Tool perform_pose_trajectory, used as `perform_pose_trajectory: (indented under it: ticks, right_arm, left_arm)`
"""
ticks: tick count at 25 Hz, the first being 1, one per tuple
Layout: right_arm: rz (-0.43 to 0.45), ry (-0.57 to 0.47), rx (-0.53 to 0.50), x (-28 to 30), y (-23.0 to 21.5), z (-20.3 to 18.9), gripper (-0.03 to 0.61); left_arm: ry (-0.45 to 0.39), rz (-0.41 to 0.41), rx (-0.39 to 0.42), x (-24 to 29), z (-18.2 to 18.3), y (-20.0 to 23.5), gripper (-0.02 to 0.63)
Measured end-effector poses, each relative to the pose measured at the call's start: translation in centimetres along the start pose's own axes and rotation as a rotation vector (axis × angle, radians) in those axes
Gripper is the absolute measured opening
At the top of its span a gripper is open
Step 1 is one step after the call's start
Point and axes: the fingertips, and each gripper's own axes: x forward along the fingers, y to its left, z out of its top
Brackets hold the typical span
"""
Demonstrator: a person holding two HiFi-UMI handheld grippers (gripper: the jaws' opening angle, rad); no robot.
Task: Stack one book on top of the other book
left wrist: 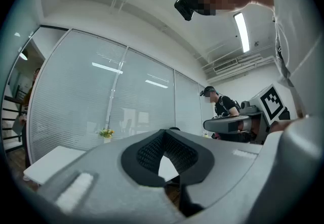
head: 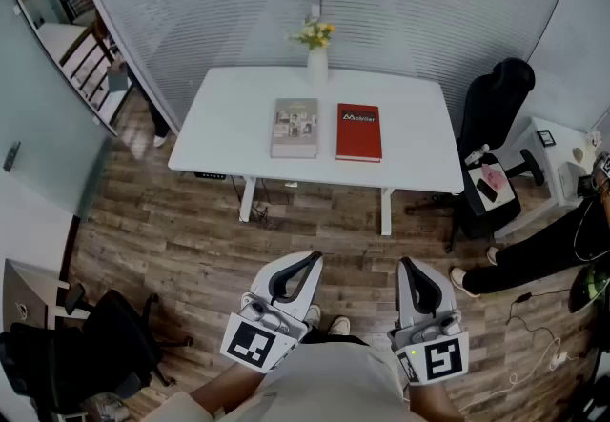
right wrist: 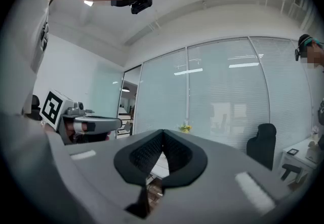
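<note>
Two books lie side by side on the white table across the room: a grey book on the left and a red book on the right. Neither is stacked on the other. My left gripper and right gripper are held close to my body over the wooden floor, far short of the table. Both point level toward it. Each is shut with nothing between its jaws. In the left gripper view the left gripper shows closed tips, and the right gripper looks the same in its own view.
A white vase of yellow flowers stands at the table's far edge. A black office chair sits at the table's right, another chair at my lower left. A person sits on the floor at the right. Glass walls enclose the room.
</note>
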Motion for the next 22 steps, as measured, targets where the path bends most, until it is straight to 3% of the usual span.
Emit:
perform_pose_trajectory:
  ticks: [3, 22]
  right_arm:
    - [-0.007, -0.010, -0.034, 1.0, 0.6, 0.2, 0.003]
    - [-0.038, 0.018, -0.013, 8.2, 3.4, -0.6, 0.003]
  left_arm:
    - [-0.002, -0.002, 0.002, 0.0, -0.1, 1.0, 0.005]
    - [0.010, -0.004, -0.016, -0.8, -0.8, 9.3, 0.005]
